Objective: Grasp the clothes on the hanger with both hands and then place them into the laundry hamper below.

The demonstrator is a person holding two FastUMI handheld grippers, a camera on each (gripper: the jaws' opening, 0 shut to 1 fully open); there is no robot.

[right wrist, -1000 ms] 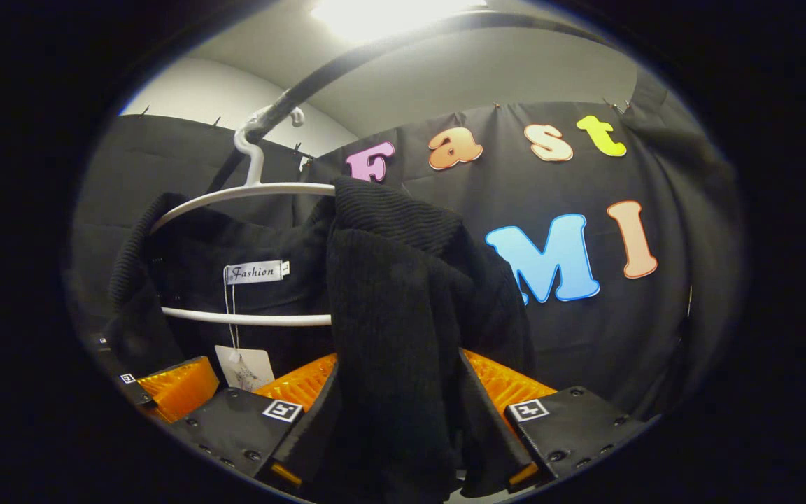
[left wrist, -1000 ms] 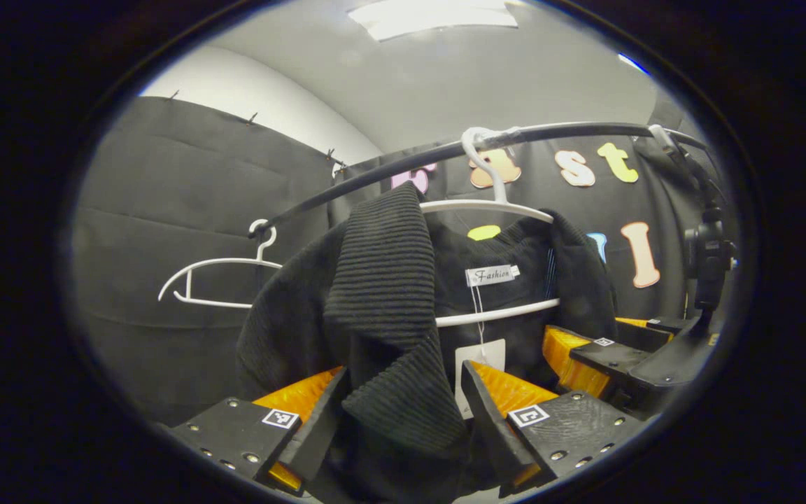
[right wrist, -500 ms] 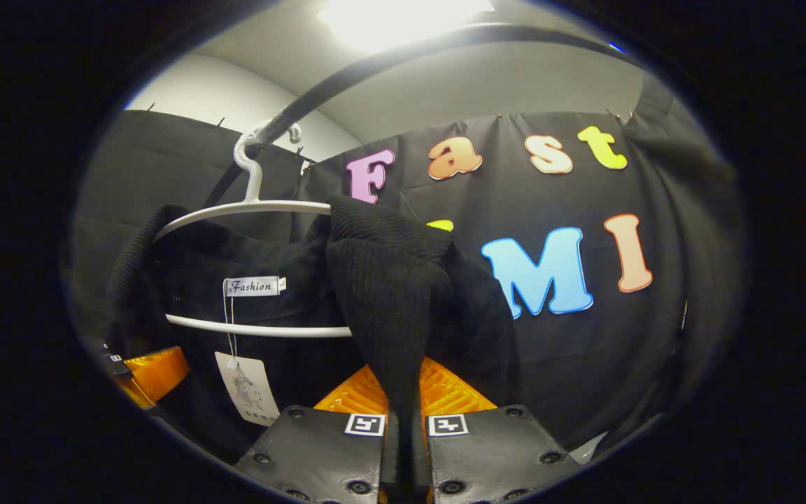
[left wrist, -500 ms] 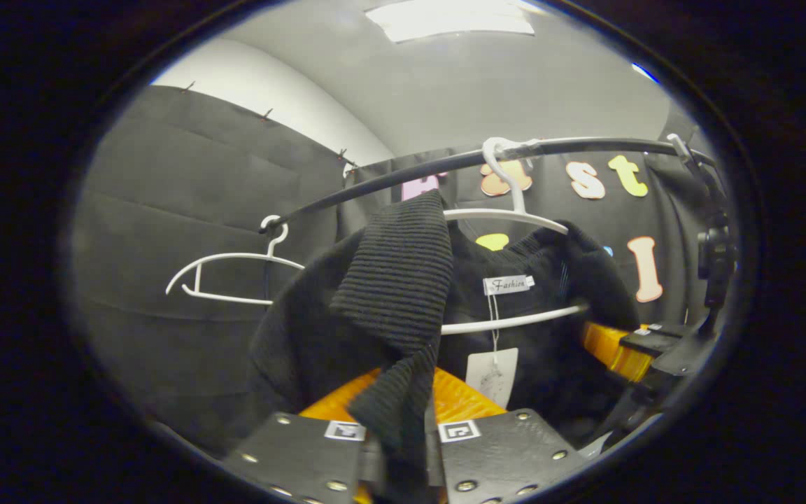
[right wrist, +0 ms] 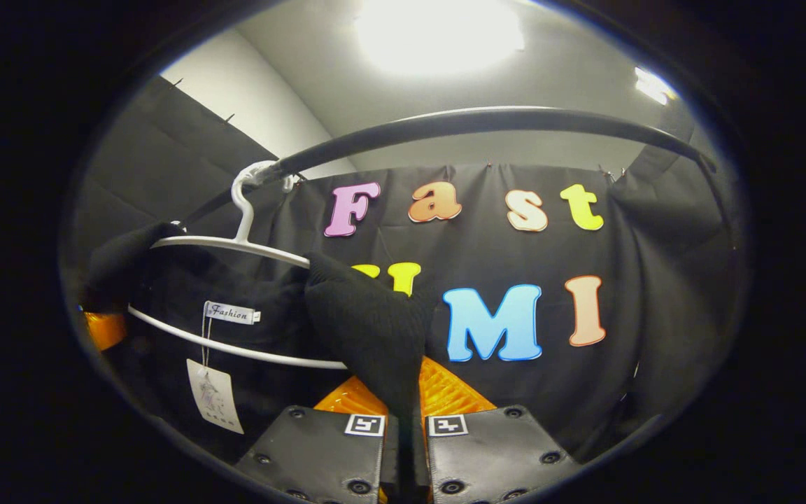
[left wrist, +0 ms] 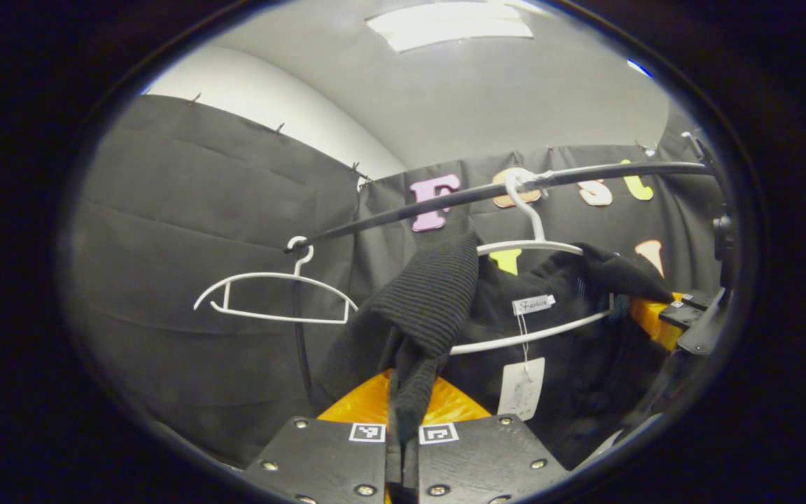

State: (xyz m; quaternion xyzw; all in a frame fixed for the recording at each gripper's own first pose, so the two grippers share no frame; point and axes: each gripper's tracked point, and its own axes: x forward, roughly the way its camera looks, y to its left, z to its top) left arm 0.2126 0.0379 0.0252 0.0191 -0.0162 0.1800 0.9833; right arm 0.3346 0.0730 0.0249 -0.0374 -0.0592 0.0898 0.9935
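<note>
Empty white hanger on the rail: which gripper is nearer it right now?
Left. The left gripper grips the garment's shoulder on the side facing the empty white hanger; the right gripper holds the far shoulder.

Bare white hanger [left wrist: 273, 297] on black rail [left wrist: 445, 203]

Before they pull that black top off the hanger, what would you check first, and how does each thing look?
1. Left tool pinching the black top: ok, fabric caught between its closed fingers.
2. Right tool pinching it too: ok, a fold sits between its fingers.
3. White hanger hooked on the rail: ok.
4. Top off the hanger: not ok, it is draped over the hanger's arms.
5. Spare hanger out of the way: ok, it hangs apart.
6. Hamper below ready: cannot tell.
</note>
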